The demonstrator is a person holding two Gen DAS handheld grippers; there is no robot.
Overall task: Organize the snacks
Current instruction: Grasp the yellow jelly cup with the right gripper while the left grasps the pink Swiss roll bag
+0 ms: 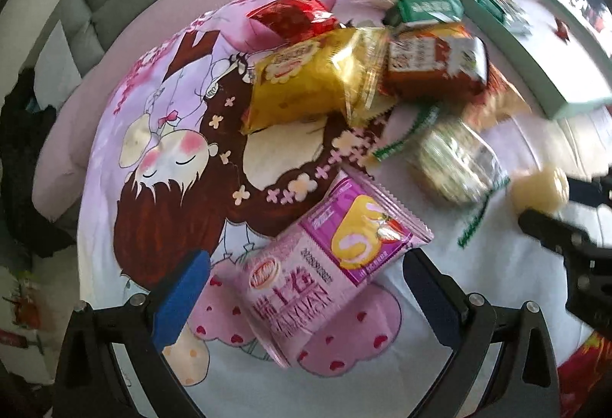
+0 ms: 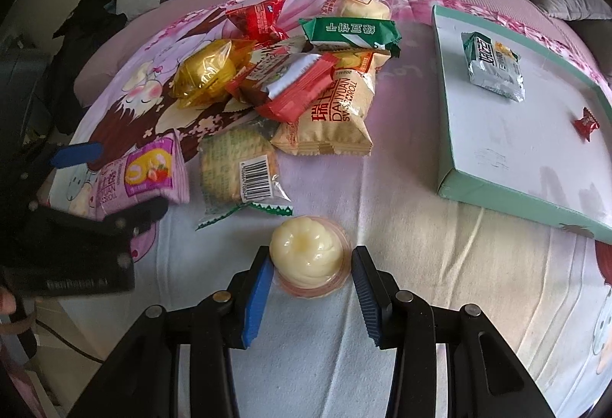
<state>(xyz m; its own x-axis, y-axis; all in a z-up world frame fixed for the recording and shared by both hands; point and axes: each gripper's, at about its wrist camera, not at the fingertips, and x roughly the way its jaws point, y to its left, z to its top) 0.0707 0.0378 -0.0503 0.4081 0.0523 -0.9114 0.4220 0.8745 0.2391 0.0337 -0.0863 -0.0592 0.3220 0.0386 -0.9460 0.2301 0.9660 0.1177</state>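
The right gripper [image 2: 311, 270] is pinching a small clear cup of pale yellow jelly [image 2: 308, 249], swirled on top, just off the cartoon sheet [image 2: 420, 265]. The left gripper [image 1: 306, 288] is hovering spread wide over a pink roll-cake packet [image 1: 329, 265], lying flat at nine o'clock from the jelly. The snack pile [image 2: 298, 81] is sitting at twelve.

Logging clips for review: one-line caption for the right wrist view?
Right gripper brackets a pudding cup on the printed sheet, beside the snack pile.
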